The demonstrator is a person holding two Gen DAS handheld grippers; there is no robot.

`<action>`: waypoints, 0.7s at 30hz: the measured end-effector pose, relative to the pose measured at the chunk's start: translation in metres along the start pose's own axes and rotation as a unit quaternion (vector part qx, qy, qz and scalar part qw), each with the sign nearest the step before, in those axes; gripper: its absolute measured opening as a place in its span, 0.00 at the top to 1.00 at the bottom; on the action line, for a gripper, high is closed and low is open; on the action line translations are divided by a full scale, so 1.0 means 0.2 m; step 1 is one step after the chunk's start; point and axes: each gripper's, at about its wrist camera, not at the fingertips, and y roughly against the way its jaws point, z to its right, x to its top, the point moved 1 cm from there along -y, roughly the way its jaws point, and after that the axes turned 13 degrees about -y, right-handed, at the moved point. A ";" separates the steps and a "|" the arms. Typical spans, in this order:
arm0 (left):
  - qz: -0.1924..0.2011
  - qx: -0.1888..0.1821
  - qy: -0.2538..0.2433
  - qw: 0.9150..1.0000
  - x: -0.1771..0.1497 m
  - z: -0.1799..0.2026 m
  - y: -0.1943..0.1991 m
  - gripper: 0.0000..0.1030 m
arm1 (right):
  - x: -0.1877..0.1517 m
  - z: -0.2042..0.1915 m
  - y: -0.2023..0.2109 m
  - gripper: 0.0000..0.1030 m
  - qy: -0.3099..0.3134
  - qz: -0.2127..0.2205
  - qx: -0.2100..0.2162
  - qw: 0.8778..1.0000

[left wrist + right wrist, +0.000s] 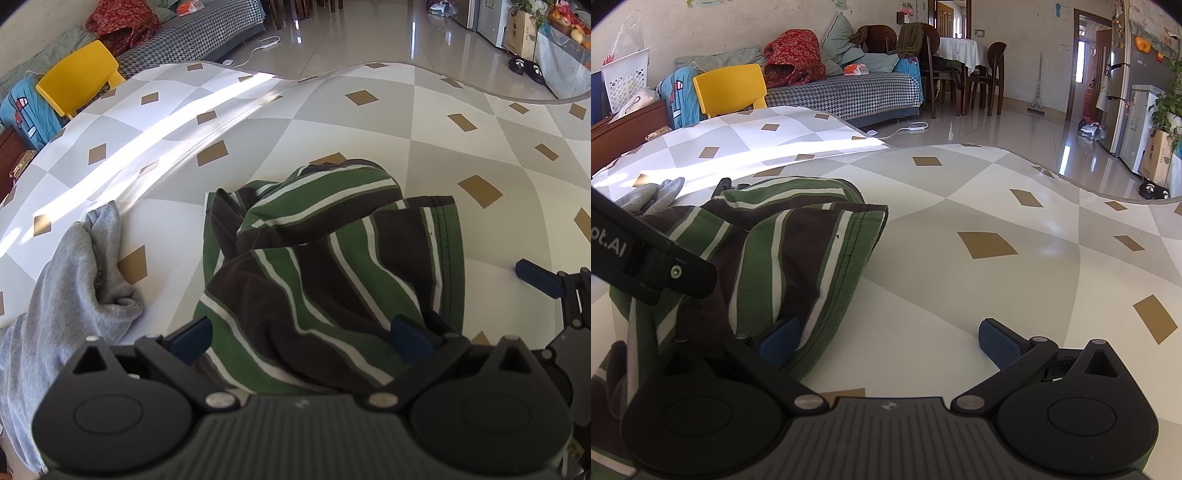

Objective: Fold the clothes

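Lying between left claw (301,338) fingers: striped shirt (332,258).

The striped shirt (332,266) runs under the left gripper (301,339), so its near edge is hidden there. The grey garment (70,295) is cut off by the left wrist picture's left edge. In the right wrist view, cloth covers part of one finger (779,341) of the right gripper (888,343).

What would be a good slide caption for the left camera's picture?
Open left gripper straddling a crumpled striped shirt on the table, grey garment alongside.
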 end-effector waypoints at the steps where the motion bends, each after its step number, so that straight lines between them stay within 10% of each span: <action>1: 0.000 0.001 0.000 1.000 0.00 0.00 0.00 0.00 | 0.00 0.00 0.00 0.00 0.000 0.000 0.000 1.000; 21: -0.005 0.012 0.015 1.000 0.02 -0.03 -0.03 0.00 | 0.00 0.00 0.00 0.00 0.000 0.000 0.000 1.000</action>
